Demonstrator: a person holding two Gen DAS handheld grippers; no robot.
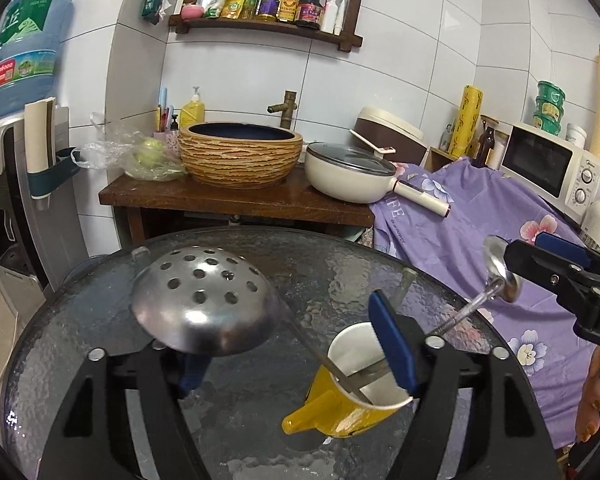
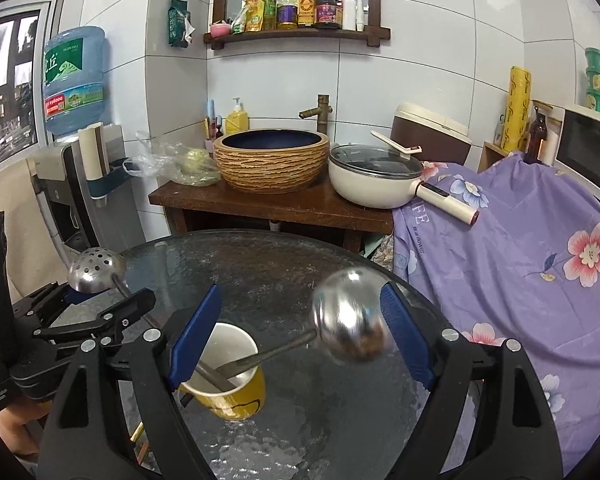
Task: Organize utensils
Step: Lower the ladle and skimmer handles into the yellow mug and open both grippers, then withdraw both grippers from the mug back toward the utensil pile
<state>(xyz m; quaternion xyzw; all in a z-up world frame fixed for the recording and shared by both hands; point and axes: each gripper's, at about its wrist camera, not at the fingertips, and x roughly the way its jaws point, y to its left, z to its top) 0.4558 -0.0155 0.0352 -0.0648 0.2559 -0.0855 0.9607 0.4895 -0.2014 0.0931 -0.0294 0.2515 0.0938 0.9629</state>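
Both grippers wide apart over the yellow cup [image 2: 224, 376] – gripping nothing.
Left gripper [image 1: 288, 344] and right gripper [image 2: 300, 344] with fingers spread; slotted skimmer [image 1: 204, 300] and ladle [image 2: 350, 316] standing handle-down in that cup on the glass surface [image 2: 260, 272].

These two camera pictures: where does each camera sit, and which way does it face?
Left wrist view: rides the open left gripper, facing the sink wall over the glass table; bare skin at right edge.
Right wrist view: rides the open right gripper, same direction; the left gripper appears at left.
Shared: yellow cup holding slotted ladle and ladle.
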